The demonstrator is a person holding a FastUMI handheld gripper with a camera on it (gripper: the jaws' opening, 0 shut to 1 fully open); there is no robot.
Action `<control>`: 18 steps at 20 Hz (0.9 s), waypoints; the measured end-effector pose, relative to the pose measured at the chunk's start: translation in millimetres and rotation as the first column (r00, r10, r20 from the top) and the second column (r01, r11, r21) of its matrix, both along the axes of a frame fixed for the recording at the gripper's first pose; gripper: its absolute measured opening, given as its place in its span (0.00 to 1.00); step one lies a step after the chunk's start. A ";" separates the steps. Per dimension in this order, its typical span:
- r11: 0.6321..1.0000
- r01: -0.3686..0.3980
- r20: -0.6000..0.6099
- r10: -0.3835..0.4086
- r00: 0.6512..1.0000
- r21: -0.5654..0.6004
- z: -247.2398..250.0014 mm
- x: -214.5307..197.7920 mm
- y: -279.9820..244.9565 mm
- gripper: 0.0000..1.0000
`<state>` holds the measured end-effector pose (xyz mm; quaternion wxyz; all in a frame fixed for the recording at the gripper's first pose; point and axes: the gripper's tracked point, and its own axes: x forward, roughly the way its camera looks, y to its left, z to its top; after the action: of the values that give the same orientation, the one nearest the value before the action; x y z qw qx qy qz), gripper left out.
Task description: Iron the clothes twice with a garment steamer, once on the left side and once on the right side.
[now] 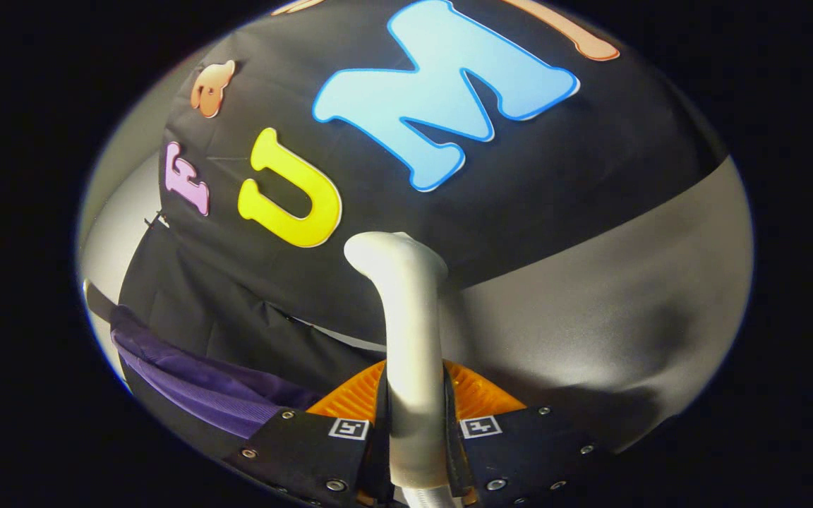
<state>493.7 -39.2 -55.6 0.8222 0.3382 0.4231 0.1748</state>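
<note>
My gripper (415, 423) is shut on the white garment steamer (410, 331), both fingers pressing on its handle. The steamer rises straight up between the fingers, and its rounded head (392, 252) bends over to the left at the top. A purple garment (202, 384) hangs low to the left of the fingers, apart from the steamer head. Only a folded strip of it shows against the black cloth wall.
The black cloth booth wall (519, 183) stands close ahead, behind the steamer head. A pale grey wall surface (611, 310) lies to the right of the steamer, with a shadow on it. A black strap or rail (99, 300) crosses at the far left by the garment.
</note>
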 end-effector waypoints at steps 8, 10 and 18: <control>0.996 0.071 0.217 -0.056 0.975 -0.062 59.4 -86.5 8.0 0.32; 0.993 0.090 0.265 -0.067 0.962 -0.077 73.1 -111.7 14.4 0.32; 0.981 0.165 0.449 -0.103 0.887 -0.102 125.5 -212.4 44.9 0.32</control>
<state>281.3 5.7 69.9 0.9281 0.2608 0.2121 0.1601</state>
